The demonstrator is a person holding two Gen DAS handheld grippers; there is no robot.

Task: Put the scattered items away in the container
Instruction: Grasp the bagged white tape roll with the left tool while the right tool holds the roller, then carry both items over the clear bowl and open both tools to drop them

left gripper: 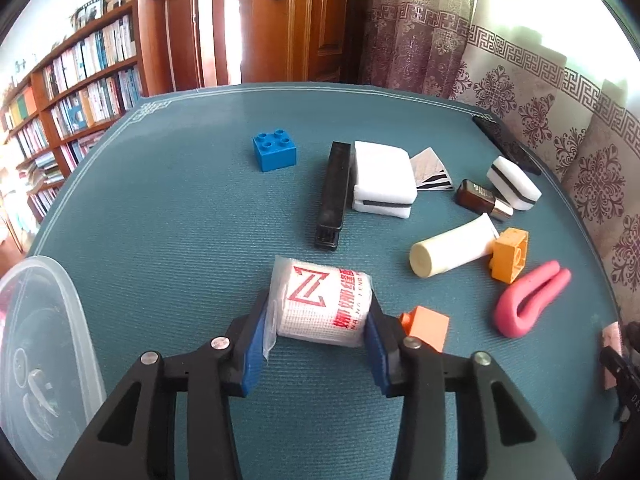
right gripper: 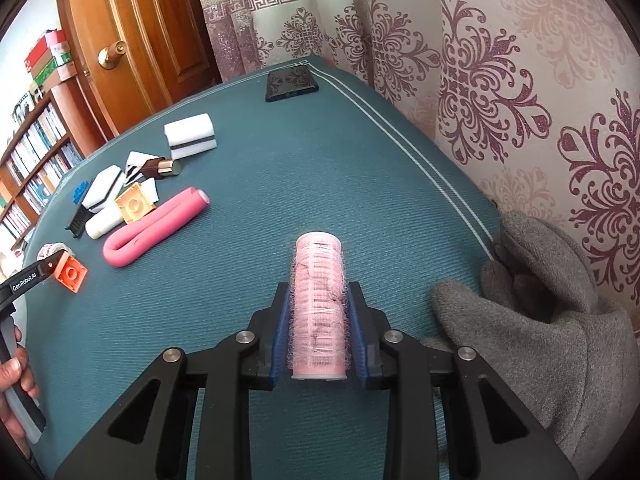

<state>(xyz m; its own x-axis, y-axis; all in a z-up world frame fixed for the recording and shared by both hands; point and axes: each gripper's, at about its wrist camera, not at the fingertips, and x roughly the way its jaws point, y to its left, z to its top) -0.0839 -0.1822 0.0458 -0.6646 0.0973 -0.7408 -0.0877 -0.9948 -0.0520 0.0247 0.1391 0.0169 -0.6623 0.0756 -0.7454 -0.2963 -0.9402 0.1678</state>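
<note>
Evidently both claws are mid-pickup: the left claw (left gripper: 320, 330) is closed on a wrapped white roll (left gripper: 322, 306) printed with red lettering, and the right claw (right gripper: 318, 334) grips a pink hair roller (right gripper: 319, 308) lengthwise, fuzzy and strung with stray hairs. Next, I judge, each load must be carried to the clear plastic container (left gripper: 40, 360), which sits at about eight o'clock in the left view, and let go inside it. Other items lie scattered on the teal table (left gripper: 180, 220) around one to three o'clock.
</note>
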